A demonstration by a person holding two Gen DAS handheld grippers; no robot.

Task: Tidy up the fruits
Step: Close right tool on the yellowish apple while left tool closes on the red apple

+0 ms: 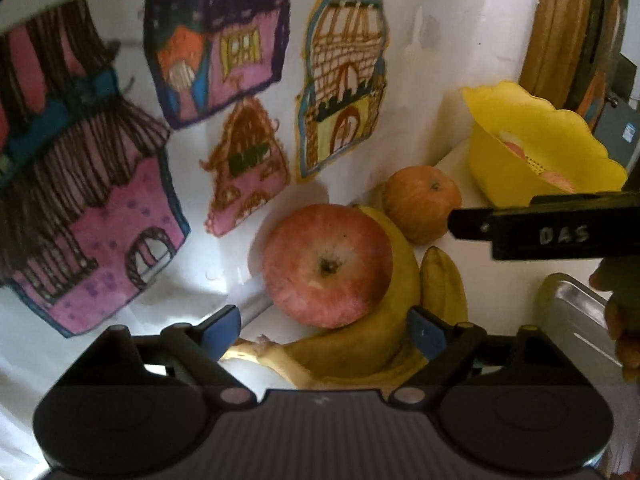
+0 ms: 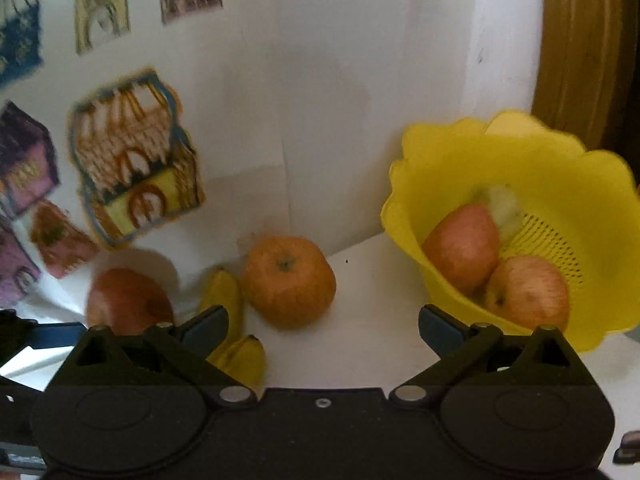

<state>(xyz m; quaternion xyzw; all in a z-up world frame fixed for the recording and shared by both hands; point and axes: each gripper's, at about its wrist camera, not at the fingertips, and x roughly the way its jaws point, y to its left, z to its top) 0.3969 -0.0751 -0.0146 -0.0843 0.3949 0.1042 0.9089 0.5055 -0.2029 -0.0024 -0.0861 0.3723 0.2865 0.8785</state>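
Observation:
A big red apple (image 1: 328,266) leans on a bunch of yellow bananas (image 1: 380,344) on the white table. My left gripper (image 1: 324,330) is open just in front of it, with a blue finger on either side and neither touching. An orange-toned apple (image 1: 422,202) lies behind. In the right wrist view my right gripper (image 2: 324,326) is open over bare table, between the orange-toned apple (image 2: 290,280) and the yellow colander (image 2: 520,184). The colander holds two red apples (image 2: 460,248) (image 2: 528,292). The bananas (image 2: 232,320) and the red apple (image 2: 128,300) lie to its left.
Children's drawings of houses (image 1: 224,36) hang on the white wall close behind the fruit. A shiny metal container (image 1: 572,320) sits at the right, with a hand (image 1: 616,312) beside it. A wooden frame (image 2: 580,40) stands behind the colander.

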